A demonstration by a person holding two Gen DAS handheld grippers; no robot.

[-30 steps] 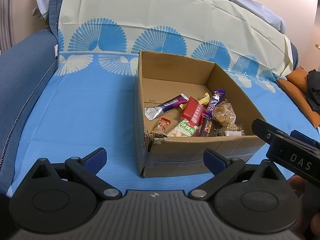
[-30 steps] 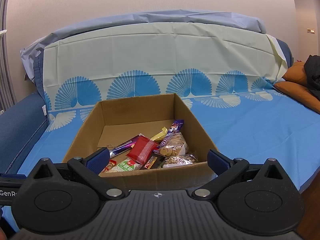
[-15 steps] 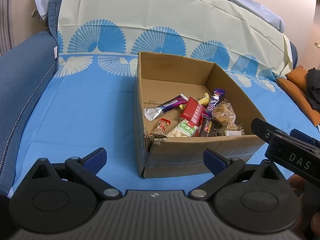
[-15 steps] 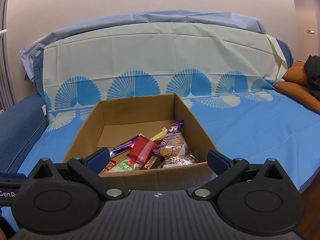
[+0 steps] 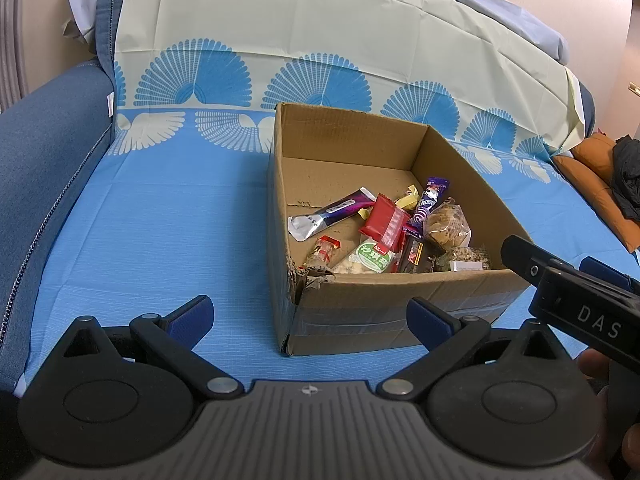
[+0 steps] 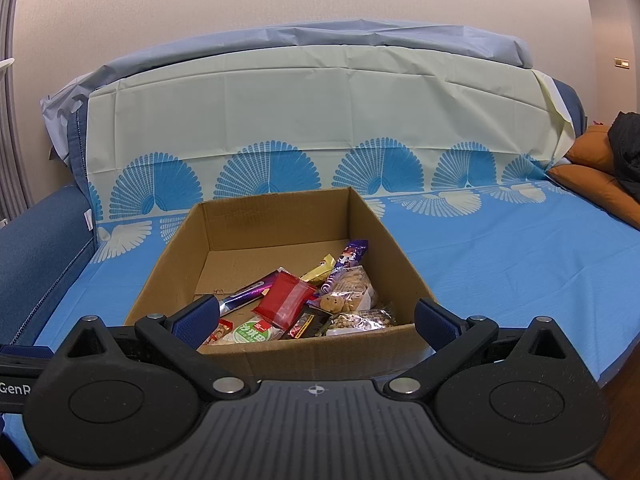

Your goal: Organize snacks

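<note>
An open cardboard box (image 5: 360,312) (image 6: 280,216) sits on a blue sheet and holds several snack packets. Among them are a red packet (image 5: 384,222) (image 6: 285,298), a purple and silver sachet (image 5: 330,214) (image 6: 245,294), a purple bar (image 5: 430,198) (image 6: 344,264), a bag of biscuits (image 5: 446,224) (image 6: 350,290) and a green-labelled pack (image 5: 370,258) (image 6: 250,332). My left gripper (image 5: 310,318) is open, low in front of the box's near left corner. My right gripper (image 6: 316,316) is open before the box's near wall; its body (image 5: 580,304) shows at the right in the left wrist view.
The sheet covers a blue sofa with a pale fan-patterned backrest cover (image 6: 320,120). The sofa's blue arm (image 5: 44,152) rises at the left. Orange cushions (image 6: 592,176) with dark clothing lie at the far right. The box's near left corner (image 5: 306,276) is torn.
The left wrist view has crept slightly back and up, so the box sits a little lower in it. The right gripper has not visibly moved. Both stay open.
</note>
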